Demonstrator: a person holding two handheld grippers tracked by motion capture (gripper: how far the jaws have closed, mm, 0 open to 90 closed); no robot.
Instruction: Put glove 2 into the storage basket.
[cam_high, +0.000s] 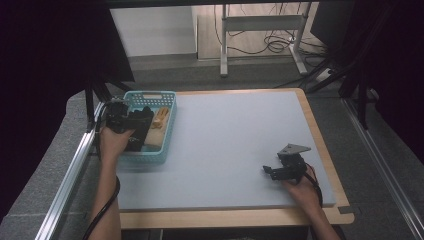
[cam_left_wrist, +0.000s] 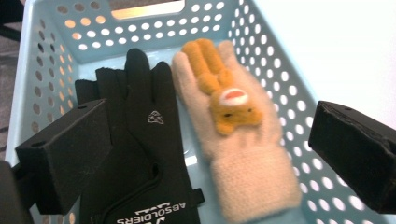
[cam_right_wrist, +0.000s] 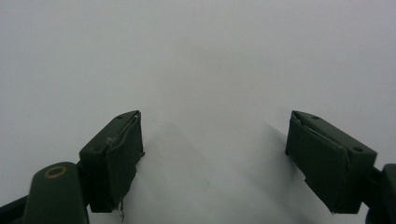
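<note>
- Black jaws of the left gripper (cam_left_wrist: 205, 154) sit nearest the lens in the left gripper view, spread wide, nothing between them.
- Below them, in the blue basket (cam_left_wrist: 280, 98): a black glove (cam_left_wrist: 140, 140) and a beige knit glove (cam_left_wrist: 233, 140) with an orange plush animal (cam_left_wrist: 224, 93) sewn on its back, lying side by side, touching along their edges.
- Both gloves lie flat on the basket floor, fingers pointing toward the far wall with the handle slot.
- High view: left gripper (cam_high: 142, 122) hovers over the basket (cam_high: 167, 135) at the table's left edge; gloves look untouched.
- Right gripper (cam_high: 269, 171) rests low on the grey mat (cam_high: 225, 140), near the right front corner, well apart from the basket.
- Right gripper view: jaws wide, bare mat (cam_right_wrist: 201, 70) between them.
- Judgement: work is at the start. Nothing has been gripped and nothing lies out on the mat.
- Left to do, likely: close on one glove, lift it clear of the basket, then the other.
- Can't tell which glove is targeted; jaws straddle both.
</note>
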